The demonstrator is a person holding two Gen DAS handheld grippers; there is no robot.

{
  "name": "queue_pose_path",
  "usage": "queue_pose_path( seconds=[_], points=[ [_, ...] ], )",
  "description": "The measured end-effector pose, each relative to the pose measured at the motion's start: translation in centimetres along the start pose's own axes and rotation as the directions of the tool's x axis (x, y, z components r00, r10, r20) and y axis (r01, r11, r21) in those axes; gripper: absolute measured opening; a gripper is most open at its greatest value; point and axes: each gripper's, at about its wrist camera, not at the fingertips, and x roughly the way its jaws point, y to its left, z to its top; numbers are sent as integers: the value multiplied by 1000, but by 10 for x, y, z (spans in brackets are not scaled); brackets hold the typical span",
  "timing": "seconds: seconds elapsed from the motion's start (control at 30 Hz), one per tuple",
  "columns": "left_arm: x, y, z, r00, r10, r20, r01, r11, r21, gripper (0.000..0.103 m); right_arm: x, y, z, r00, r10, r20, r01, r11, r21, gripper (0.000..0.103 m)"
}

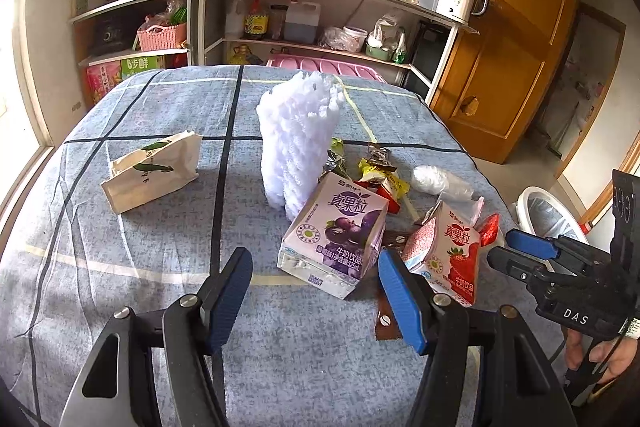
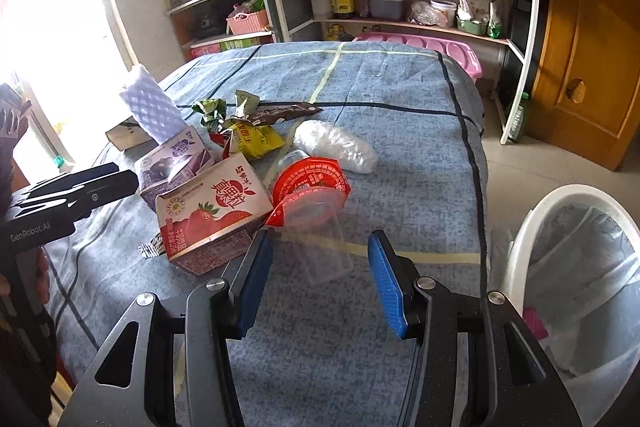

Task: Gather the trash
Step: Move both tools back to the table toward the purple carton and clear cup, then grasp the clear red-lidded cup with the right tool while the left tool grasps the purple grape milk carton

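Both of our hand-held grippers hover over the blue checked tablecloth (image 1: 120, 267) with jaws apart and nothing between the pads: our left gripper (image 1: 316, 279) faces the purple blueberry milk carton (image 1: 336, 231), our right gripper (image 2: 318, 267) frames the clear plastic cup with the peeled red foil lid (image 2: 316, 211). The trash lies heaped mid-table: a red strawberry milk carton (image 2: 212, 211) leaning against the purple one, crumpled yellow and green snack wrappers (image 2: 244, 131) and a wad of clear plastic film (image 2: 336, 147) behind. The white lined waste bin (image 2: 576, 267) stands just off the table's right edge. We judge the thin cup the riskiest pick: squeezed, it may buckle and pop free, or nudge the strawberry carton. Side by side, our grippers could also collide.
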Motion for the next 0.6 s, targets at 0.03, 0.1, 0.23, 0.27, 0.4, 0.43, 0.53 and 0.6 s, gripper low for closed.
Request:
queue_pose_path(
  seconds=[0.03, 0.1, 0.23, 0.27, 0.4, 0.43, 0.53, 0.6],
  points=[
    [3, 1, 0, 1000, -9, -4, 9, 1000, 4, 65, 2, -2, 1, 1000, 7, -4, -7, 1000, 6, 51],
    [8, 0, 2, 1000, -14, -6, 14, 1000, 17, 65, 6, -5, 2, 1000, 12, -9, -12, 1000, 15, 51],
    [17, -5, 7, 998, -66, -19, 67, 996, 50, 75, 9, -5, 3, 999, 38, -18, -37, 999, 16, 51],
    [20, -6, 8, 997, -69, -24, 70, 996, 51, 79, 10, -5, 3, 999, 43, -20, -43, 999, 17, 51],
    [26, -15, 10, 999, -42, -27, 45, 993, 112, 79, 14, -4, 2, 998, 55, -25, -55, 998, 20, 47],
    [29, -16, 10, 999, -37, -40, 41, 993, 115, 79, 15, -4, 2, 998, 56, -28, -56, 998, 19, 46],
    [35, -15, 11, 998, -19, -53, 25, 993, 111, 79, 16, -4, 2, 997, 65, -29, -64, 998, 25, 38],
    [36, -15, 11, 999, -3, -47, 8, 993, 116, 79, 15, -4, 2, 997, 68, -27, -67, 997, 26, 34]
  ],
)
